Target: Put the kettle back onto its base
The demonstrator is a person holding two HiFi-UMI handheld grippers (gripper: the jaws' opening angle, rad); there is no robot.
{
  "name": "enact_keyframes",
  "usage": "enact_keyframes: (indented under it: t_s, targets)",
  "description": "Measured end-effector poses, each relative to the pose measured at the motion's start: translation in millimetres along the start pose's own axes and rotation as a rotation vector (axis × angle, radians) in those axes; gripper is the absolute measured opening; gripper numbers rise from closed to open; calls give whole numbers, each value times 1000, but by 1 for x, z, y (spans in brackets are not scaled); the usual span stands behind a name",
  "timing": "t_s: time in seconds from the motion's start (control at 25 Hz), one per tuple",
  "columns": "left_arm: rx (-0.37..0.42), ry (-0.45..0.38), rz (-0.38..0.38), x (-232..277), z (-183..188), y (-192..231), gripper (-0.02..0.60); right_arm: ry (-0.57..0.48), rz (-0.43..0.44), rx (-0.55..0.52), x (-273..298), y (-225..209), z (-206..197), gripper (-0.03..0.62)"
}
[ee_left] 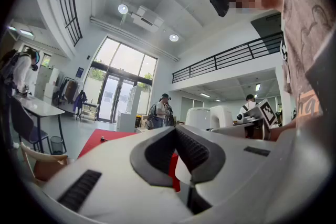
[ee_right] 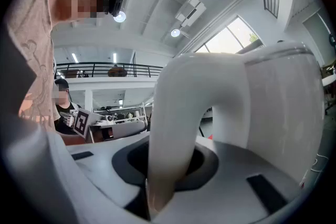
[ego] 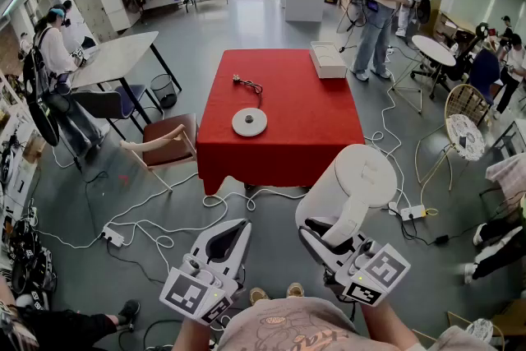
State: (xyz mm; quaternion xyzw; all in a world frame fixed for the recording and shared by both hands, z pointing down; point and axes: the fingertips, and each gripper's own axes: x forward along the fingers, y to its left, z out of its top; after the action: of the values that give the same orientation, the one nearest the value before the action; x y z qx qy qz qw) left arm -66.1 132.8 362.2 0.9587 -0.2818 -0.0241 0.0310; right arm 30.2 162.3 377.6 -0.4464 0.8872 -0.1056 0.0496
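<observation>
Pinching the handle (ee_right: 173,155) of the white kettle (ego: 355,181) between the fingers of the right gripper (ego: 318,236), held it in the air, short of the red desk (ego: 316,131). Held the left gripper (ego: 237,228) alongside, fingers pressed together on nothing. Found the round base (ego: 249,122) farther off near the desk's middle, well apart from the kettle, with its cord (ego: 257,91) running back to a plug (ego: 237,79).

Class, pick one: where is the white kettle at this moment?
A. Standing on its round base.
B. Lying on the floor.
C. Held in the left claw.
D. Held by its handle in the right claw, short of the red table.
D: the right claw grips the kettle by its handle, while the round base lies bare on the red table.
</observation>
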Motion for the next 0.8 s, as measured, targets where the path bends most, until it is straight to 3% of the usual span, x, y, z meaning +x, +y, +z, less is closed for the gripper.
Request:
enact_keyframes:
  t_s: [0.8]
  targets:
    - [-10, 9, 64, 12, -18, -16, -3, 32, 79, -20, -14, -18, 2, 87]
